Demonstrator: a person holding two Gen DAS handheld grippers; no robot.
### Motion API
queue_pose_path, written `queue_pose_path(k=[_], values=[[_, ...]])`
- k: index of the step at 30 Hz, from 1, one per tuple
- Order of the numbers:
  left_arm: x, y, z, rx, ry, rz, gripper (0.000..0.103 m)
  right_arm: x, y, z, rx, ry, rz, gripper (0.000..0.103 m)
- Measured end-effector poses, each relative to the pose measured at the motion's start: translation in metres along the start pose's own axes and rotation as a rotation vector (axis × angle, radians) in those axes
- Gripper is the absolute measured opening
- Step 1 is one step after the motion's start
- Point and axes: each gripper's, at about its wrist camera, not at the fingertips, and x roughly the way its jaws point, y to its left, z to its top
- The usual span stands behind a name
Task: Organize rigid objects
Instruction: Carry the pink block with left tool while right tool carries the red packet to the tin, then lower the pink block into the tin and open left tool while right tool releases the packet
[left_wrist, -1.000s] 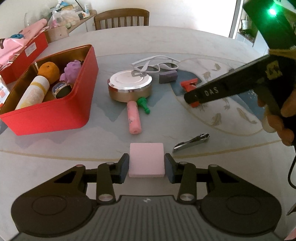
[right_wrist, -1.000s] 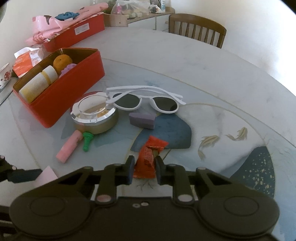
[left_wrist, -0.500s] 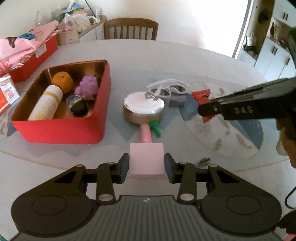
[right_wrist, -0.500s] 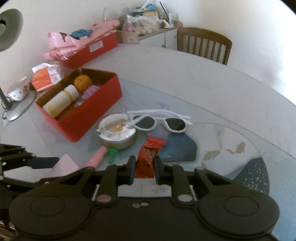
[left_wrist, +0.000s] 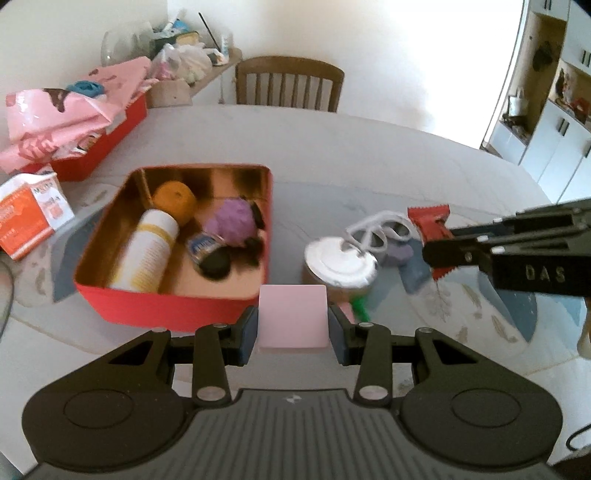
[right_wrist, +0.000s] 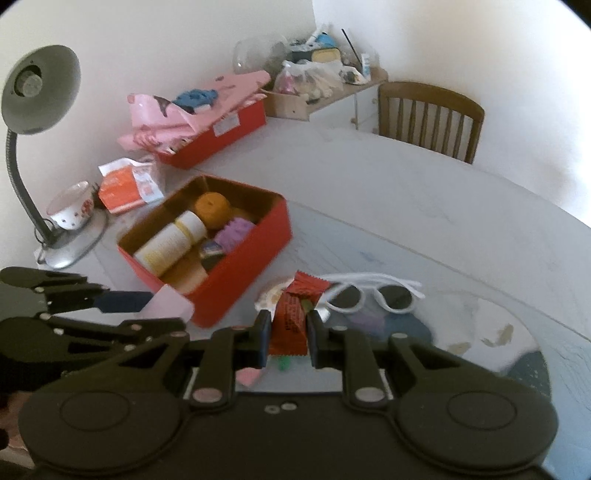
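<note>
Pink block (left_wrist: 293, 315) sits clamped between the fingers (left_wrist: 246, 334) of our left gripper (left_wrist: 293, 334), held in the air just in front of the open red tin (left_wrist: 173, 308) that holds an orange (left_wrist: 174, 201), a white bottle (left_wrist: 146, 254) and a purple toy (left_wrist: 231, 221). Our right gripper (right_wrist: 289, 338) has its fingers (right_wrist: 263, 338) pinched on a red snack packet (right_wrist: 291, 317), above the worktop (right_wrist: 406, 192) near the white sunglasses (right_wrist: 373, 295) and a round silver-lidded tin (left_wrist: 338, 264).
</note>
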Motion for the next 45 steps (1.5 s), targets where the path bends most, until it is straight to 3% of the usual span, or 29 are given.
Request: queue_pose_path(k=[14, 21, 34, 45], values=[[0.002, 0.07, 0.037, -0.001, -0.063, 0.041, 0.04, 0.032, 0.06, 0.033, -0.041, -0.009, 0.012, 0.02], [0.02, 0.102, 0.045, 0.013, -0.046, 0.051, 0.04, 0.056, 0.082, 0.044, -0.04, 0.01, 0.005, 0.02], [0.061, 0.134, 0.072, 0.088, -0.051, 0.042, 0.04, 0.116, 0.107, 0.055, -0.04, 0.105, -0.037, 0.02], [0.096, 0.147, 0.086, 0.124, -0.011, 0.025, 0.04, 0.145, 0.11, 0.053, -0.039, 0.161, -0.044, 0.02]])
